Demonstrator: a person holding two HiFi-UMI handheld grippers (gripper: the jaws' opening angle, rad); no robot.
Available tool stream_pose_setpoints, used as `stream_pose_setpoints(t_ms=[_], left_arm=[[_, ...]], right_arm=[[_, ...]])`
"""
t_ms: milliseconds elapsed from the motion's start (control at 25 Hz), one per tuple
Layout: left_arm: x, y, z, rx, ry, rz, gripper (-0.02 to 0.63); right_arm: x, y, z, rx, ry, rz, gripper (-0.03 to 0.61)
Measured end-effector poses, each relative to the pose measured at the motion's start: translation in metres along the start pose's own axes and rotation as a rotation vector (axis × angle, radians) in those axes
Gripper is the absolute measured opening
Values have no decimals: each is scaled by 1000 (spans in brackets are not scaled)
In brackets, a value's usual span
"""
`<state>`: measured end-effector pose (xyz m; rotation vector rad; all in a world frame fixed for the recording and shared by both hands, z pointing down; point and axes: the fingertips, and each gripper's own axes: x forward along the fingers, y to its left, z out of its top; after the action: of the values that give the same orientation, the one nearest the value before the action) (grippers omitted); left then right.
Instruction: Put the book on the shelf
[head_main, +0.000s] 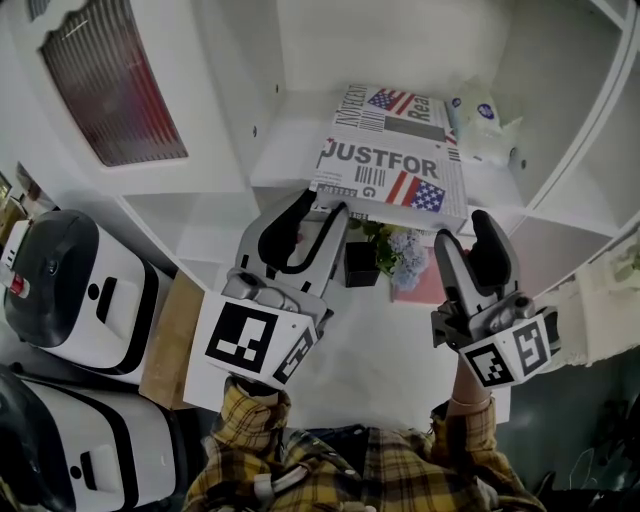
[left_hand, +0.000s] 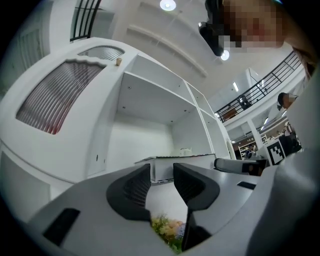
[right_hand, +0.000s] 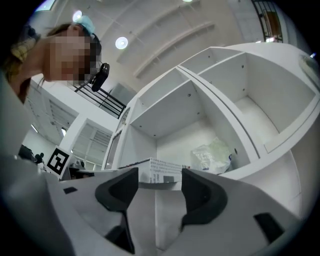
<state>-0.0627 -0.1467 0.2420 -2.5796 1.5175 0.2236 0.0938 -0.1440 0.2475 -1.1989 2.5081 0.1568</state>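
Note:
The book (head_main: 392, 152), with a newspaper-print cover and flag patches, lies flat in a white shelf compartment (head_main: 285, 140), its front edge overhanging the shelf's lip. My left gripper (head_main: 320, 208) is just below the book's front left corner, jaws partly apart and empty. In the left gripper view the book (left_hand: 185, 161) shows as a flat slab beyond the jaws (left_hand: 161, 184). My right gripper (head_main: 465, 235) hangs under the book's front right corner, jaws apart with nothing between them. The right gripper view shows the book's edge (right_hand: 161, 170) past the fingertips (right_hand: 159, 187).
A crumpled clear plastic bag (head_main: 487, 125) lies on the same shelf right of the book. A small black pot with flowers (head_main: 383, 250) stands on the lower surface between my grippers. White appliances (head_main: 70, 280) sit at the left. Shelf dividers rise on both sides.

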Motion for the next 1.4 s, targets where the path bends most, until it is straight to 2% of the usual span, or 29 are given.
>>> stream_pose_setpoints(t_ms=[440,640,1120,1400], left_arm=[[11,8,-2,9,14,33,127],[9,4,-9,24,0,59,124],[26,22,-7,6,29,72,124],[18,20,-7,28,40,70,126]], right_arm=[[26,-10,-3,-152,69,-48,175],[19,-10,-9,-191,66,-53,163],[43,-16,-11,-187,95,-56,152],[37,-6,-4,-184,94,-36,156]])
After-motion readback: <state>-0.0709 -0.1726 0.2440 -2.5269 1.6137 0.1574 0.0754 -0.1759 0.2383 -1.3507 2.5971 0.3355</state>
